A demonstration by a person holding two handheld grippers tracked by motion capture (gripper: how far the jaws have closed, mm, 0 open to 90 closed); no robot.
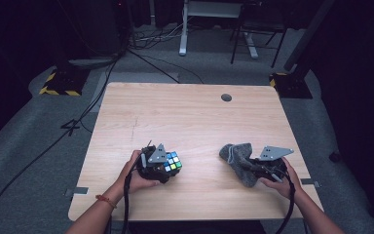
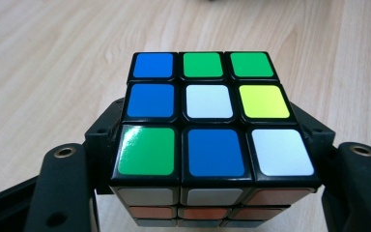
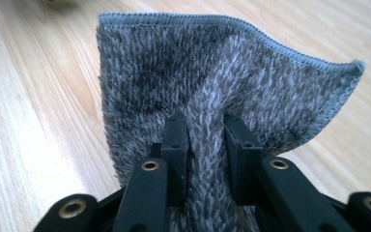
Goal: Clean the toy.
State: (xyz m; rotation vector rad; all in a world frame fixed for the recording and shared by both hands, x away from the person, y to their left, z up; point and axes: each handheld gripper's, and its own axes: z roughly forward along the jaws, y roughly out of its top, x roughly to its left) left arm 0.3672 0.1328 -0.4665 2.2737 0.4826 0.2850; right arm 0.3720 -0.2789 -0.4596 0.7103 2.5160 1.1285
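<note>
Left gripper (image 1: 164,165), held in the person's left hand (image 1: 135,176) at the near left of the desk (image 1: 190,117): jaws clamped on a puzzle cube (image 1: 172,161), one jaw against each side wall of it, as the left gripper view confirms; the cube (image 2: 207,130) sits level between them with its top face showing blue, green, white and yellow tiles, orange and white tiles on the near face; whether it rests on the wood or is held just above cannot be told. Right gripper (image 1: 253,168), held in the right hand (image 1: 281,178) at the near right of the desk: jaws set narrow with a grey fleecy cloth (image 1: 238,158) between them; in the right gripper view the cloth (image 3: 212,82) bunches into a ridge between both pads and fans out beyond them, stitched hem at the far edge, so the fabric is still pinched; the cloth lies crumpled on the wood in the high view. Cube and cloth are well apart. A dark round grommet (image 1: 226,97) sits near the far edge of the desk; cables (image 1: 126,204) trail from both grippers towards the person.
</note>
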